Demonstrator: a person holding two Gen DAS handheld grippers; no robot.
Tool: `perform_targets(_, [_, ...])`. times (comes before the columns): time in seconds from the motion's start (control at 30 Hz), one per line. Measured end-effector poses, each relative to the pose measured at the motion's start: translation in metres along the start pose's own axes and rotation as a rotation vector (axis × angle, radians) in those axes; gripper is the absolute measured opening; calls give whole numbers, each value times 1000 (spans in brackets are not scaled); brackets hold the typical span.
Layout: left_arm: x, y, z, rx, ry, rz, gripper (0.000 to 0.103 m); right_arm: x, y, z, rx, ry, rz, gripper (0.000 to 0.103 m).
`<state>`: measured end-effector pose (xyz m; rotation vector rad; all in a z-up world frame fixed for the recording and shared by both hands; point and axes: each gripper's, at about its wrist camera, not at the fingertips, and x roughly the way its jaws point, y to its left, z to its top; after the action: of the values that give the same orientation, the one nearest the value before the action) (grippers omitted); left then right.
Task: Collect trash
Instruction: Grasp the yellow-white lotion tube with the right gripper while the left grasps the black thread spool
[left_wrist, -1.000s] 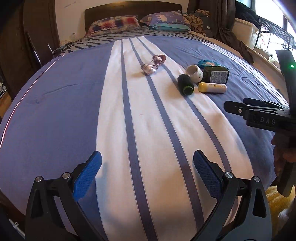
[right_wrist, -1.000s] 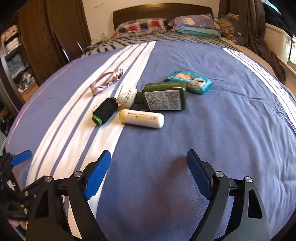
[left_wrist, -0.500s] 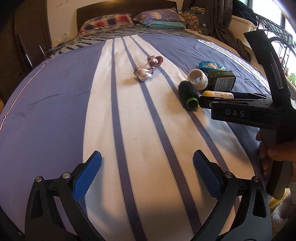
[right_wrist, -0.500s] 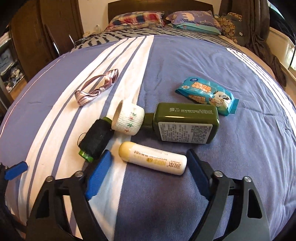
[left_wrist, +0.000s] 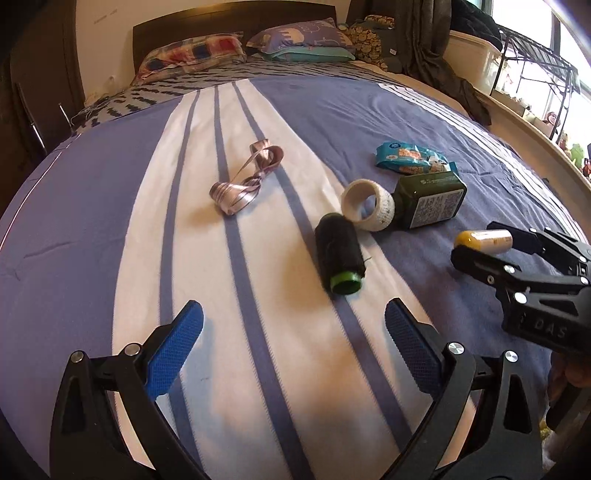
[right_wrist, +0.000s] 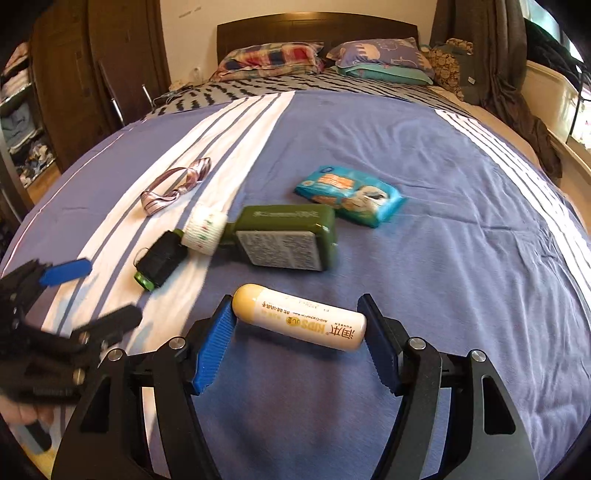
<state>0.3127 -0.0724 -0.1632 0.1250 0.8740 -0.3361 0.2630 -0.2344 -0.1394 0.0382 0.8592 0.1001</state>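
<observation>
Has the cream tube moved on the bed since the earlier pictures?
Yes. The cream tube lay beside the green bottle; now it sits nearer the camera, between the closing right gripper fingers.

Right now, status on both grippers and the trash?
Right gripper closing endwise on the cream tube, pads at both ends. Left gripper open, empty, short of the black thread spool. Green bottle beyond the tube, clear of it.

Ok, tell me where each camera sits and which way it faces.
Left wrist: on the left gripper, jaws open, facing up the bed toward the pillows; the right gripper enters from the right.
Right wrist: on the right gripper, closing on the cream tube; the left gripper shows at left.
Shared: thread spool, green bottle, wipes pack.
</observation>
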Motion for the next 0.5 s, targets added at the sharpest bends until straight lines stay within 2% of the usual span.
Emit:
perform_targets(0.07, [6,-4,8,4,-2,-6,88,-4,-6,-4,5,-3,4,68])
perform_targets(0.17, [16,-8,15,4,8,-11,72,-9,-11,-9,2,-9,15,68])
perform_targets(0.23, [22,-11,18,7,13,-5,58,-11,-13,-13,1,-12,22,68])
perform_targets(0.37, [25,-14,22,15,17,-11,35,-12,-13,-16,-17,-10,17,68])
perform_targets(0.4, [24,-15,21,15,18,-17,24,-13,-13,-17,-18,-10,18,68])
perform_targets(0.5, [18,-18,17,14,25,-17,24,-20,-11,-21,-21,-21,25,68])
